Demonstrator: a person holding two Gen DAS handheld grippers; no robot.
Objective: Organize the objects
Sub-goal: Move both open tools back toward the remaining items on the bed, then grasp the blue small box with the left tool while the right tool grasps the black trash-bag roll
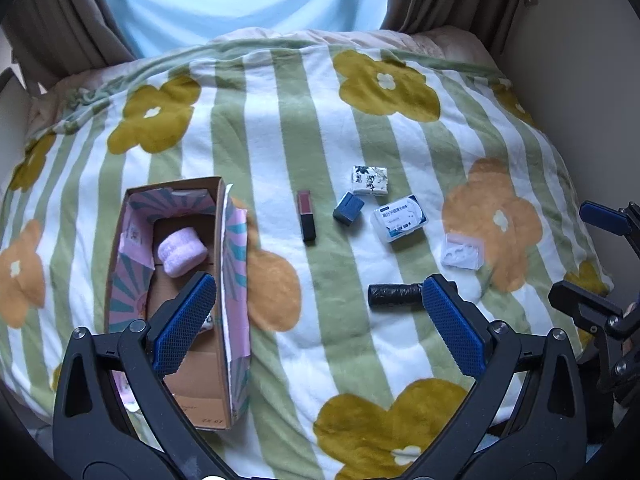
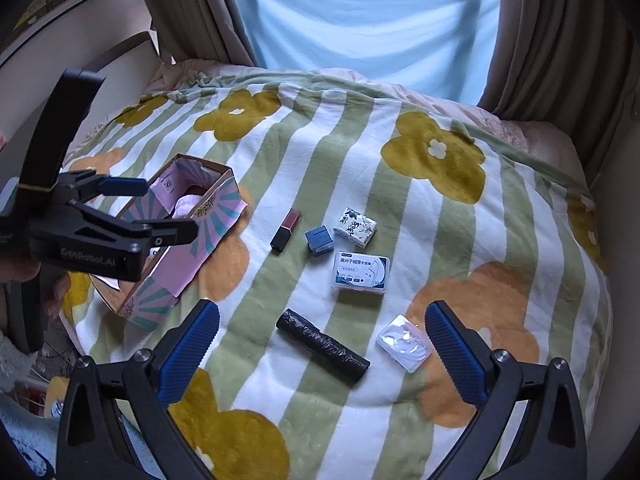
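An open cardboard box [image 1: 224, 264] [image 2: 208, 236] lies on the bed at the left with a pink roll [image 1: 182, 254] inside. On the blanket lie a lipstick [image 1: 307, 216] [image 2: 285, 230], a blue cube [image 1: 348, 208] [image 2: 319, 241], a tissue pack [image 1: 370, 181] [image 2: 355, 227], a floss box [image 1: 401, 218] [image 2: 361, 273], a clear case [image 1: 462, 254] [image 2: 405, 342] and a black bag roll [image 1: 394, 297] [image 2: 322, 345]. My left gripper [image 1: 316, 292] is open above the box edge and blanket. My right gripper [image 2: 322, 320] is open over the black roll and clear case.
The flowered striped blanket [image 1: 320, 120] covers the bed. Brown curtains [image 2: 560, 40] and a bright window stand behind it. The right gripper shows at the left wrist view's right edge [image 1: 592, 256]; the left gripper shows at the left of the right wrist view [image 2: 160, 208].
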